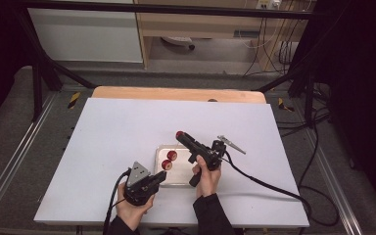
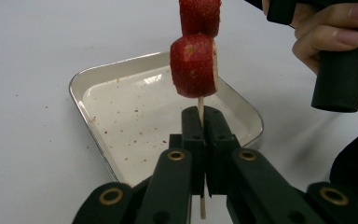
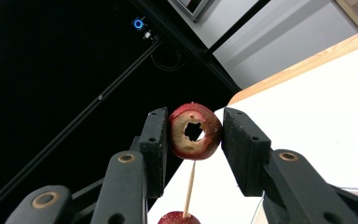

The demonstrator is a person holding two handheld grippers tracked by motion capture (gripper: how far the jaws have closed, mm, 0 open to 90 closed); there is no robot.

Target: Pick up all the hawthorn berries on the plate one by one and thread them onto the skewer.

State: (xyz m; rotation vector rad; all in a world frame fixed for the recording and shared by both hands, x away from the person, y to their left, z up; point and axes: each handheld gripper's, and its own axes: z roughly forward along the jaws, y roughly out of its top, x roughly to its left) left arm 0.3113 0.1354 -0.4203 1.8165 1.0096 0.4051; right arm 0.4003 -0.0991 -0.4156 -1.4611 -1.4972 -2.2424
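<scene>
Hiding skewer [image 2: 201, 108] base: left tool [image 2: 204, 122]; clamped.

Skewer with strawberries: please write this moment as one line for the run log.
left gripper: shut on skewer | skewer: two strawberry pieces on it, above tray | right gripper: holds cored strawberry piece at skewer tip

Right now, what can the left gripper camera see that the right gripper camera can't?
Left gripper view: the left gripper shut on the skewer, two strawberry pieces threaded on it, above a speckled white tray.

Right gripper view: the right gripper pinching a hollowed strawberry ring above the stick's tip, with black frame bars behind.

Both show the skewer, a threaded strawberry and the white table.
</scene>
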